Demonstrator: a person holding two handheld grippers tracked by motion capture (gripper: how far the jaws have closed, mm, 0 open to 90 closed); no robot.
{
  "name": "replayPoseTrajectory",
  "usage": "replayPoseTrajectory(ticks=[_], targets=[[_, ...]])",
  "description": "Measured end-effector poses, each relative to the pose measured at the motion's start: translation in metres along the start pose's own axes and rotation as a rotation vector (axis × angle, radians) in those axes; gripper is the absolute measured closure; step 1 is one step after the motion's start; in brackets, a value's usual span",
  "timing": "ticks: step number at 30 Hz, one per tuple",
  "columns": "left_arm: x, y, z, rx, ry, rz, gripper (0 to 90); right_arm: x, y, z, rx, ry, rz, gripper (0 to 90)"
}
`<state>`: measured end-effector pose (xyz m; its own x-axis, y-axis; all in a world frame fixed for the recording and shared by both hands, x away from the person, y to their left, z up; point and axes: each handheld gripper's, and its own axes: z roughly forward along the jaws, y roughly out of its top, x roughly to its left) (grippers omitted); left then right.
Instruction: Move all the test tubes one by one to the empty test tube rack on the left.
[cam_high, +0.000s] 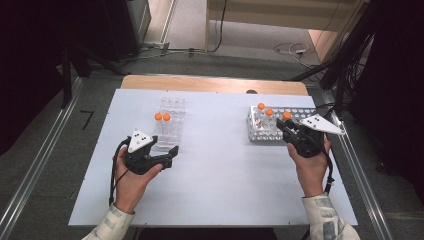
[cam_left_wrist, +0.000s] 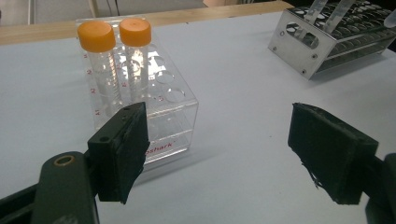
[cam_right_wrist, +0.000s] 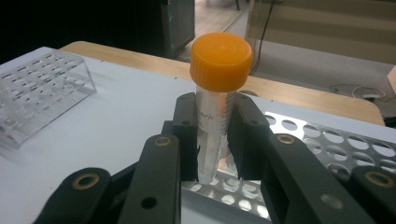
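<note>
Nearest us, the left gripper (cam_high: 170, 159) sits low on the white table (cam_high: 215, 195), jaws spread wide with nothing between them. In the left gripper view those two black pads frame bare tabletop, and the clear plastic rack (cam_left_wrist: 154, 112) stands just beyond the left-hand pad. Two orange-capped tubes (cam_left_wrist: 114, 60) stand upright side by side in that rack, at its far left corner as that view has it; the other holes are open.

Over on the right, the right gripper (cam_high: 281, 126) is clamped tight on a tube (cam_right_wrist: 215, 121) — the right gripper view has it dead centre, upright, both pads pressed against its clear body just below the orange cap (cam_right_wrist: 221, 60). The tube's lower end hangs directly above the perforated top of the metal rack (cam_right_wrist: 327, 140); whether it is in a hole I cannot tell.

From the high view, the metal rack (cam_high: 260, 134) lies at the right of the table, touching distance from the right gripper, with more orange-capped tubes (cam_high: 265, 113) standing at its left end. Beyond the white sheet — a strip of wooden table edge (cam_high: 215, 84), then grey floor (cam_high: 240, 60) with trailing cables.
</note>
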<state>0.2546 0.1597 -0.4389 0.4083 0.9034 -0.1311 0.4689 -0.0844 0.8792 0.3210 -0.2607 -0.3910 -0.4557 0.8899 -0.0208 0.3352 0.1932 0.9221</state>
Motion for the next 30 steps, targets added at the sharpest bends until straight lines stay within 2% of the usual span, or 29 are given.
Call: replayPoseTrajectory(ticks=[9,15,22,30], targets=[[-0.001,0.000,0.001,-0.001,-0.006,0.001,20.7,0.015,-0.011,0.002,0.012,0.055,-0.002,71.8],[-0.003,0.000,0.001,0.002,-0.008,0.003,20.7,0.023,-0.018,0.006,0.030,0.073,-0.002,71.8],[-0.004,0.000,0.002,-0.001,-0.019,0.000,20.7,0.034,-0.022,0.010,0.044,0.099,-0.019,71.8],[-0.009,0.002,0.004,-0.009,-0.035,-0.001,20.7,0.053,-0.026,0.019,0.064,0.149,-0.050,71.8]])
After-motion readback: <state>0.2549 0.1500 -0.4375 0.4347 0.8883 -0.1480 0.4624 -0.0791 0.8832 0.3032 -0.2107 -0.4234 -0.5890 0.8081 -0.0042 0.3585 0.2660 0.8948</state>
